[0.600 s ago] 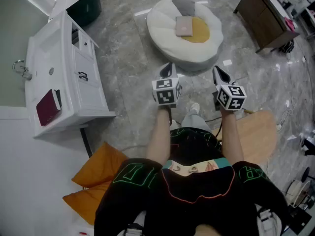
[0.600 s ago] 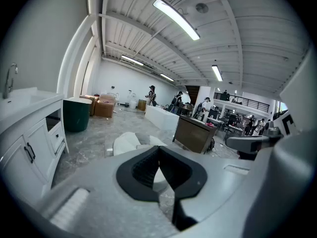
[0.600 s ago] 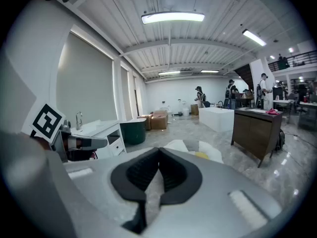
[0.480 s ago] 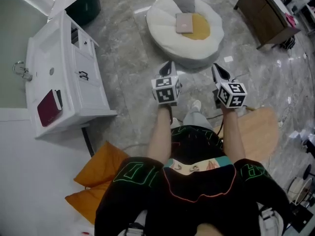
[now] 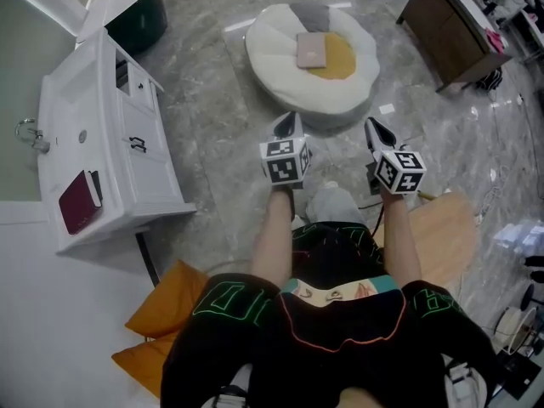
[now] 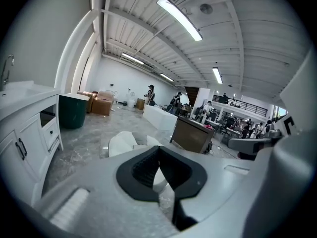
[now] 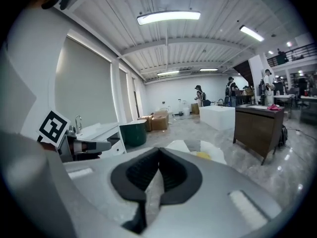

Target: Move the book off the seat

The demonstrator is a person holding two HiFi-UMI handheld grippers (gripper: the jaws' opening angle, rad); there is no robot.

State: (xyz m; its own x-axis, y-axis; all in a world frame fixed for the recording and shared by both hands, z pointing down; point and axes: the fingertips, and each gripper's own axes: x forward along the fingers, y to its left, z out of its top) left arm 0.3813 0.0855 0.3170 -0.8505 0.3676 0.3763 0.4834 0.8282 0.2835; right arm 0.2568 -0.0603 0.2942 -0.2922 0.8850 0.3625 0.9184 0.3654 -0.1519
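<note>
A pink book (image 5: 311,50) lies flat on a round white beanbag seat (image 5: 280,66) that has a yellow patch (image 5: 336,56), on the floor ahead of me. My left gripper (image 5: 287,120) and right gripper (image 5: 376,127) are held side by side just short of the seat's near edge, both shut with nothing in them. In the left gripper view the jaws (image 6: 158,149) meet over the white seat (image 6: 121,142). The right gripper's jaws (image 7: 158,151) are closed too, and beyond them the seat (image 7: 198,150) shows with its yellow patch.
A white cabinet with a sink (image 5: 93,143) stands to the left, and a dark red book (image 5: 78,202) lies on it. A brown desk (image 5: 455,28) is at the far right. Orange cushions (image 5: 166,317) lie near my left leg. A tan round mat (image 5: 442,236) lies at the right.
I have moved a little forward toward the seat; both grippers stay shut and side by side.
</note>
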